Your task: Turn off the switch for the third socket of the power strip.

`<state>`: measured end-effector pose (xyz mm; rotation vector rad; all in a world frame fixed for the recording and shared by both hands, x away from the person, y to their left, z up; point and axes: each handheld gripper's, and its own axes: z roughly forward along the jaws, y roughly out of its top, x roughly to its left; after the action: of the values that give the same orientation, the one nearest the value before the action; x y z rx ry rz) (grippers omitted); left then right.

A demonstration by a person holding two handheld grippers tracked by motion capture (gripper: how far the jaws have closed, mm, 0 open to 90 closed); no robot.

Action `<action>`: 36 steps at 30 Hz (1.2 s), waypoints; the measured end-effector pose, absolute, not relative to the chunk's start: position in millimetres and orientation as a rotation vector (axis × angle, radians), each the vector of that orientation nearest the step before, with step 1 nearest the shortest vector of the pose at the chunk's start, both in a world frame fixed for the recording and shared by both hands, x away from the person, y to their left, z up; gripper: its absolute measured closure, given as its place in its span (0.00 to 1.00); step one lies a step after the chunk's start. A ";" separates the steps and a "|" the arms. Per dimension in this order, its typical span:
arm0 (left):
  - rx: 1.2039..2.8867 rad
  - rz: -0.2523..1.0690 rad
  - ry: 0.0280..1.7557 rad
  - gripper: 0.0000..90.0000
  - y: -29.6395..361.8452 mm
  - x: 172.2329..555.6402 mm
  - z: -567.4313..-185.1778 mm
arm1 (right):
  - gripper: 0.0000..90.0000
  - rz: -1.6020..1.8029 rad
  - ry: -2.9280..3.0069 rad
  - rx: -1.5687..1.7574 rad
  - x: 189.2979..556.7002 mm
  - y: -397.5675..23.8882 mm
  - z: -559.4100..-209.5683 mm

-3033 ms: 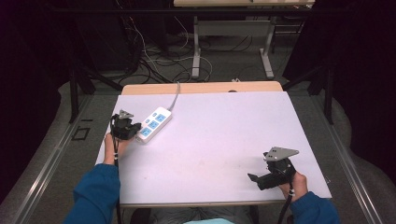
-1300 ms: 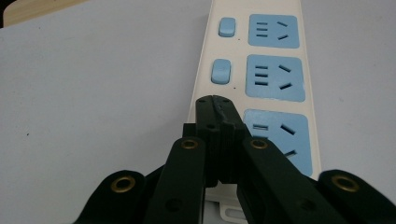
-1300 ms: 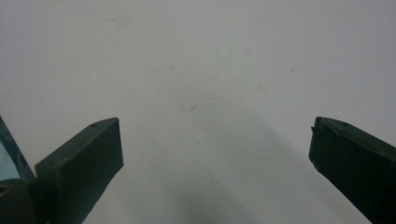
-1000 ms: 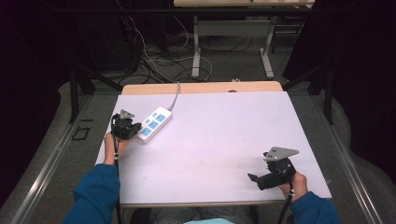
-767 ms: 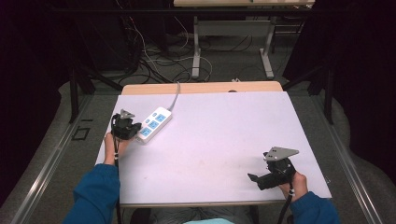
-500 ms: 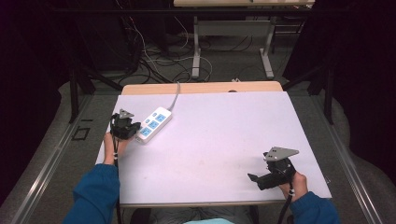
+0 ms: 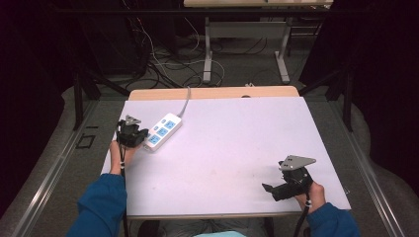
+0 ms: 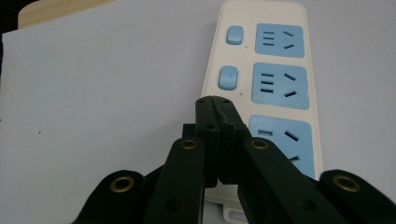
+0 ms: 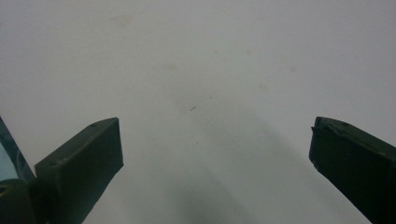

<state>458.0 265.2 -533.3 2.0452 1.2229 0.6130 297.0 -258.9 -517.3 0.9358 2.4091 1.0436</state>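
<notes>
White bench point(image 7: 222, 148) in the high view: power strip point(image 7: 162, 132) at far left, left gripper point(image 7: 132, 136) touching its near end; right gripper point(image 7: 276, 190) near right, well apart. No containers present.

Left gripper view: jaws clenched together, empty, tips over the near-end switch of the power strip point(image 8: 275, 84); two blue switches point(image 8: 228, 77) show beyond. Judged step: pressing that switch with closed tips. Next move calls for a short, straight downward push.

Right gripper view: right gripper point(image 9: 215, 154) released, jaws wide over bare bench point(image 9: 201, 70).
</notes>
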 end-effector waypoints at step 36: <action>2.056 0.571 1.198 0.00 256.2 426.3 -513.7 | 0.02 1.046 2.413 0.935 296.5 -259.0 -517.0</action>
<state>426.3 256.2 -513.7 2.0557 1.1983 0.5707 296.5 -259.0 -517.0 0.9346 2.4129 1.0464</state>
